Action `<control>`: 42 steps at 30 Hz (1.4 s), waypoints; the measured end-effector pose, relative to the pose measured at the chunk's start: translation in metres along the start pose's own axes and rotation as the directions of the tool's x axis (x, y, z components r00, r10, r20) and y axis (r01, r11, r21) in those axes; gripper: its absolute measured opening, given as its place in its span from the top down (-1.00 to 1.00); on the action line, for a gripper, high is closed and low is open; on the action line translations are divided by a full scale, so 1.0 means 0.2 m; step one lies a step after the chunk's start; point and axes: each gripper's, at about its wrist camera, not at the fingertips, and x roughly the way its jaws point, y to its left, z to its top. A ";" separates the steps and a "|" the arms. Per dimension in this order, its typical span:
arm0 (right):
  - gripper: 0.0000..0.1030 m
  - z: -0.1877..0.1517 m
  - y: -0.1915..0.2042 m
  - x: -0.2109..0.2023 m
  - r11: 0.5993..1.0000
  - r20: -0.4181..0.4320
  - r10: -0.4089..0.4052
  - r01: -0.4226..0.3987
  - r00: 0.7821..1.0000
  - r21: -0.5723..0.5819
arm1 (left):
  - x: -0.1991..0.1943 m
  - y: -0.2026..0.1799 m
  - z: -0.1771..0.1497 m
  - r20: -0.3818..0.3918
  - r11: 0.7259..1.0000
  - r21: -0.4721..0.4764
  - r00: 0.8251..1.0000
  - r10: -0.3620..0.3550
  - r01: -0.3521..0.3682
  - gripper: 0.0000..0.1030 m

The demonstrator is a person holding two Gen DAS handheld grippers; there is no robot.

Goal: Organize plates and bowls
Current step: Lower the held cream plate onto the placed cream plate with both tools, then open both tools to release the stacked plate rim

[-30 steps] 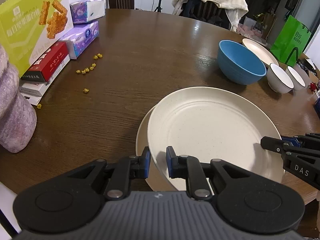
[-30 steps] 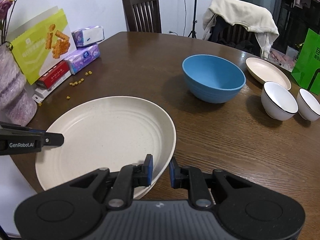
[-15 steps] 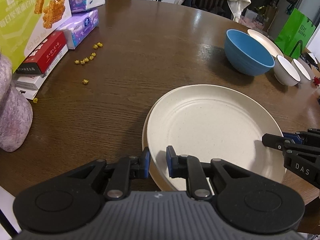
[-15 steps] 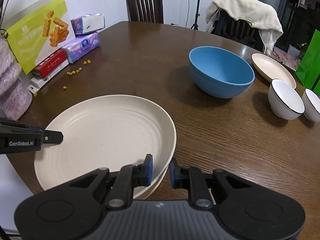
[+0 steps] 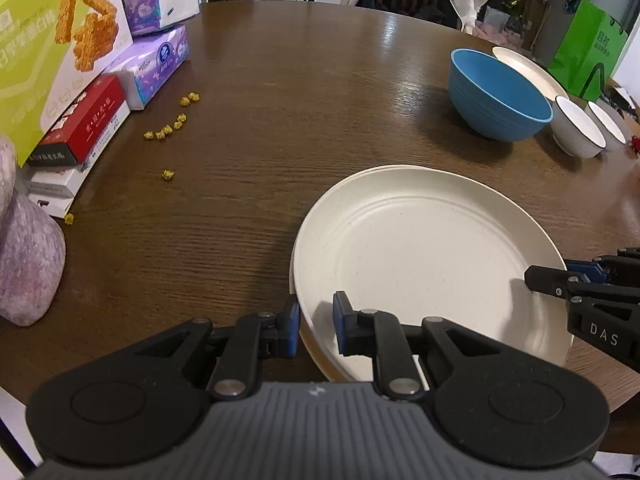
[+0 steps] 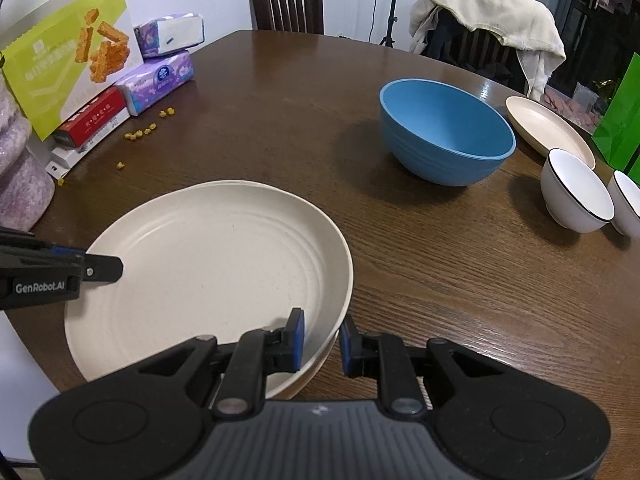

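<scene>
Since both the left gripper [image 5: 316,326] and right gripper [image 6: 322,342] are pinched nearly shut on opposite rims of the cream plate [image 5: 432,264], it looks light and stiff. Rim's the right spot to hold, though it's probably smooth and slippy over the plate underneath [image 5: 316,354].

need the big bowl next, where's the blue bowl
In the right wrist view, the blue bowl sits upper right on the table, between the cream plates and the white bowls.

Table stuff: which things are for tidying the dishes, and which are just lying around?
For the job: big round cream plate atop another, blue plastic bowl, shallow cream dish, two white bowls.

Lying about: purple tissue packs, green snack box, yellow crumbs, green bag.
</scene>
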 end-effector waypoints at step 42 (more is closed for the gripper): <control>0.50 0.00 0.08 0.11 0.996 -0.064 -0.069 0.065 0.996 -0.061 | 0.03 -0.08 -0.01 0.044 0.985 0.146 0.996 0.083 -0.088 0.17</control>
